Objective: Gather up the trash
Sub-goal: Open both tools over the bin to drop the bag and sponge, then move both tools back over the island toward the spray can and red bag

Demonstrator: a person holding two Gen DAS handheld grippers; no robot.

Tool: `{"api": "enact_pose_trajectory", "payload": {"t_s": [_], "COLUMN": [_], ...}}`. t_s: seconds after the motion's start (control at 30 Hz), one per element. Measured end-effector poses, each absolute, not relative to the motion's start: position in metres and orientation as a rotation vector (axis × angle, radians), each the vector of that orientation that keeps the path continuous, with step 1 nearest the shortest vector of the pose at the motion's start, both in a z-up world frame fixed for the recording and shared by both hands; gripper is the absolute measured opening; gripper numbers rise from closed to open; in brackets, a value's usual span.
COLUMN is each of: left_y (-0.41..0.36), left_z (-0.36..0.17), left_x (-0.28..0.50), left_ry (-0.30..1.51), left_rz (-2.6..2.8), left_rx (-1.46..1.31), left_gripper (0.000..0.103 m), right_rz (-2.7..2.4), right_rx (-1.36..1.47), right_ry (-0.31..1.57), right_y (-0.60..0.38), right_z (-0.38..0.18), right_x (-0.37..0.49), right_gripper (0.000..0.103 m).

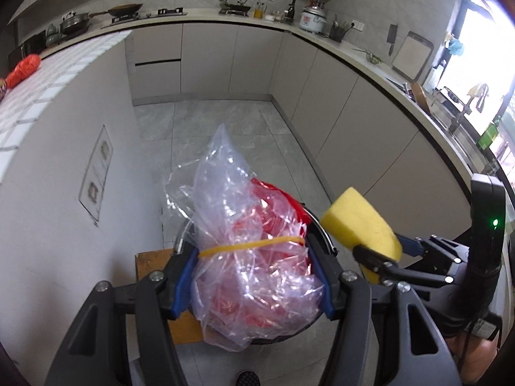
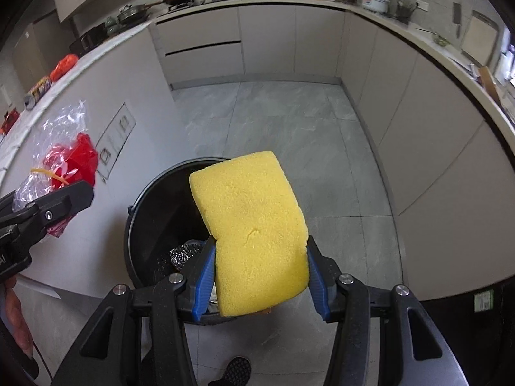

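Note:
My left gripper (image 1: pixel 252 276) is shut on a clear plastic bag (image 1: pixel 244 251) with red wrappers inside and a yellow rubber band around it. It holds the bag above a black round trash bin (image 1: pixel 322 231). The bag also shows in the right wrist view (image 2: pixel 61 167), at the left. My right gripper (image 2: pixel 260 276) is shut on a yellow sponge (image 2: pixel 254 228) and holds it over the open bin (image 2: pixel 154 199). Crumpled foil (image 2: pixel 183 252) lies inside the bin. The sponge also shows in the left wrist view (image 1: pixel 360 228), right of the bag.
A white kitchen island (image 1: pixel 64 167) with a tiled top stands to the left, with an orange net bag (image 1: pixel 24 69) and a can (image 2: pixel 37 91) on it. Grey cabinets and a cluttered counter (image 1: pixel 322 41) ring the grey tile floor (image 2: pixel 273 128). A wooden stool (image 1: pixel 151 260) is beside the bin.

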State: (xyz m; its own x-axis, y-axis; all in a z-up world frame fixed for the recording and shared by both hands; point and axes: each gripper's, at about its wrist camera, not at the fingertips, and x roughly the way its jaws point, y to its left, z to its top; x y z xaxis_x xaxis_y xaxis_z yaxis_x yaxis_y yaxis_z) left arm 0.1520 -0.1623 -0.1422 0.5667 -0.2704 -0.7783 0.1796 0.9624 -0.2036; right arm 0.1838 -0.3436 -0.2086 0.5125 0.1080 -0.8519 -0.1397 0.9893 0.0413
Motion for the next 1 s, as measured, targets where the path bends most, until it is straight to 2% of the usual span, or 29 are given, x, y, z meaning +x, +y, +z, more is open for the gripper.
{"api": "enact_pose_trajectory", "payload": {"t_s": [0.17, 0.23, 0.27, 0.3, 0.47, 0.57, 0.8, 1.0], "left_y": [-0.164, -0.163, -0.158, -0.150, -0.135, -0.138, -0.136, -0.126], "left_z": [-0.162, -0.170, -0.171, -0.172, -0.171, -0.161, -0.139, -0.115], "left_x": [0.162, 0.167, 0.168, 0.169, 0.167, 0.163, 0.165, 0.159], "left_ry": [0.944, 0.944, 0.935, 0.926, 0.920, 0.914, 0.893, 0.884], "left_rz": [-0.263, -0.219, -0.182, -0.155, -0.104, -0.097, -0.082, -0.072], "left_rx": [-0.153, -0.149, -0.158, -0.190, -0.197, -0.175, -0.128, -0.100], "left_gripper": [0.064, 0.073, 0.083, 0.087, 0.087, 0.087, 0.091, 0.092], "right_rz": [0.207, 0.258, 0.291, 0.286, 0.288, 0.290, 0.269, 0.222], "right_rx": [-0.071, -0.090, -0.111, -0.137, -0.111, -0.087, -0.075, -0.044], "right_ry": [1.040, 1.055, 1.062, 1.066, 1.049, 1.058, 1.045, 1.038], "right_y": [-0.340, -0.334, -0.330, -0.327, -0.330, -0.332, -0.332, -0.327], "right_z": [-0.236, -0.248, -0.257, -0.267, -0.282, -0.279, -0.253, -0.224], "right_x": [0.197, 0.203, 0.205, 0.208, 0.208, 0.207, 0.206, 0.210], "right_gripper": [0.054, 0.060, 0.075, 0.088, 0.089, 0.095, 0.103, 0.103]}}
